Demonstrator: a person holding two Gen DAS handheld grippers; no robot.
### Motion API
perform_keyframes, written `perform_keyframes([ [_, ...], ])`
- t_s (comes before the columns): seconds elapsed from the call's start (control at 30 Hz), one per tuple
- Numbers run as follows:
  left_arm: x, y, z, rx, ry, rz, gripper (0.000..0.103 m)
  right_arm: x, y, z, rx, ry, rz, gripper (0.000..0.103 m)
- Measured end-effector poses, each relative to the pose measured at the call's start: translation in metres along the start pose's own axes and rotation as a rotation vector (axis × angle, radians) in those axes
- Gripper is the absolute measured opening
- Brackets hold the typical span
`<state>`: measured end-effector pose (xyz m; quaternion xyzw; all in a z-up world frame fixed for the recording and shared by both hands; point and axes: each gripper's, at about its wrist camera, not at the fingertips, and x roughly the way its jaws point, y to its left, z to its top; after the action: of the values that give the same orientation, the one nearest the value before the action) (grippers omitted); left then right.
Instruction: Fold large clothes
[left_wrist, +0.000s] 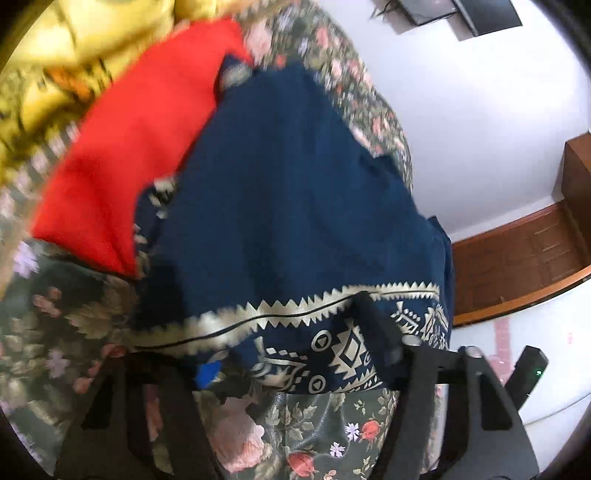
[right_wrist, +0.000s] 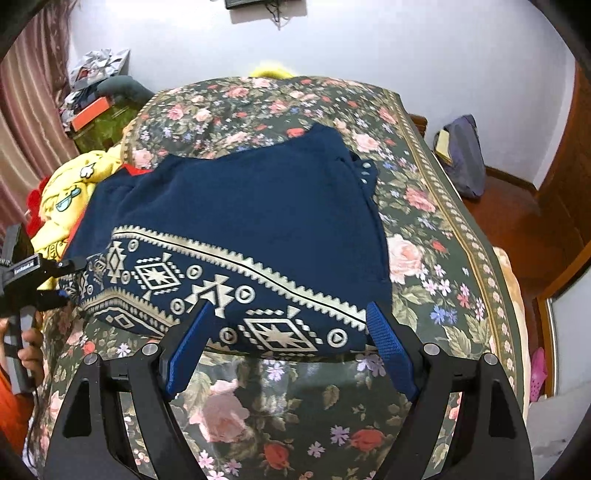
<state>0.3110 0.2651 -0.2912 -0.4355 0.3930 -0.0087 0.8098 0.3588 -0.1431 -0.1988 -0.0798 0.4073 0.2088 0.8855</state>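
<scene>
1. Right tongs (right_wrist: 288, 325): jaws spread wide, blue-padded fingertips (right_wrist: 388, 339) on either side of the near hem of the navy garment (right_wrist: 240, 199). The pads do not press the cloth; nothing is pinched.

2. Left tongs (left_wrist: 280, 328): in their own blurred view, the dark right finger (left_wrist: 373, 325) lies against the patterned hem; the other finger sits low at the left, its tip lost under the cloth edge. Cloth lies between the jaws. Whether the pads actually pinch it, I cannot tell. In the right wrist view the left tongs (right_wrist: 70, 280) meet the hem's far left corner, a hand (right_wrist: 29, 347) gripping the handle below.

3. Navy garment: folded, lying flat across the middle of the bed (right_wrist: 424, 206), its hem a band of cream geometric motifs with a zigzag border, turned toward both cameras.

4. Red cloth (left_wrist: 125, 147): tucked under the navy garment's left edge, partly covered by it.

5. Yellow printed fabric (right_wrist: 70, 192): bunched beyond the red cloth at the left side of the bed.

6. Bed covering: dark green floral spread with a patterned border.

7. Surroundings: white wall, curtain (right_wrist: 33, 122) at left, wooden furniture (right_wrist: 565, 155) at right, grey bag (right_wrist: 461, 155) against the wall.
</scene>
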Motion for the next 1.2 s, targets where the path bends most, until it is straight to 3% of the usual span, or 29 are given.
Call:
perform_keyframes([
  [0.17,-0.032,-0.031,0.004,0.102,-0.114,-0.035,0.057,0.001,0.006,0.001,-0.029,-0.002,-0.015,0.081],
  [0.27,-0.020,-0.028,0.004,0.127,-0.093,-0.001,0.057,0.003,0.011,0.001,-0.049,-0.004,-0.018,0.081],
  [0.33,-0.001,-0.010,0.010,0.071,-0.048,0.025,0.057,0.002,0.015,0.001,-0.057,-0.008,-0.016,0.081],
  [0.4,0.019,0.013,0.006,-0.025,-0.010,-0.008,0.057,0.004,0.019,0.000,-0.066,-0.006,-0.012,0.081],
  [0.47,0.024,0.025,0.004,-0.088,-0.019,-0.045,0.057,0.006,0.022,-0.001,-0.078,0.003,-0.019,0.081],
  [0.5,0.022,0.026,0.006,-0.093,-0.042,-0.055,0.052,0.007,0.023,-0.001,-0.085,0.007,-0.021,0.081],
  [0.53,0.019,0.023,0.008,-0.077,-0.064,-0.056,0.037,0.007,0.024,0.000,-0.094,0.012,-0.024,0.081],
  [0.63,0.004,0.005,0.014,0.025,-0.122,0.002,0.011,0.006,0.029,0.003,-0.119,0.015,-0.031,0.081],
  [0.8,-0.042,-0.043,0.023,0.179,-0.228,0.063,0.007,-0.002,0.043,0.020,-0.162,-0.023,-0.033,0.081],
  [0.9,-0.075,-0.068,0.023,0.262,-0.289,0.031,0.007,-0.005,0.059,0.043,-0.159,-0.063,0.032,0.082],
  [1.0,-0.104,-0.091,0.014,0.359,-0.345,0.088,0.007,0.004,0.083,0.059,-0.178,-0.063,0.094,0.082],
  [1.2,-0.101,-0.085,0.007,0.389,-0.333,0.176,0.007,0.066,0.136,0.035,-0.291,0.129,0.149,0.082],
])
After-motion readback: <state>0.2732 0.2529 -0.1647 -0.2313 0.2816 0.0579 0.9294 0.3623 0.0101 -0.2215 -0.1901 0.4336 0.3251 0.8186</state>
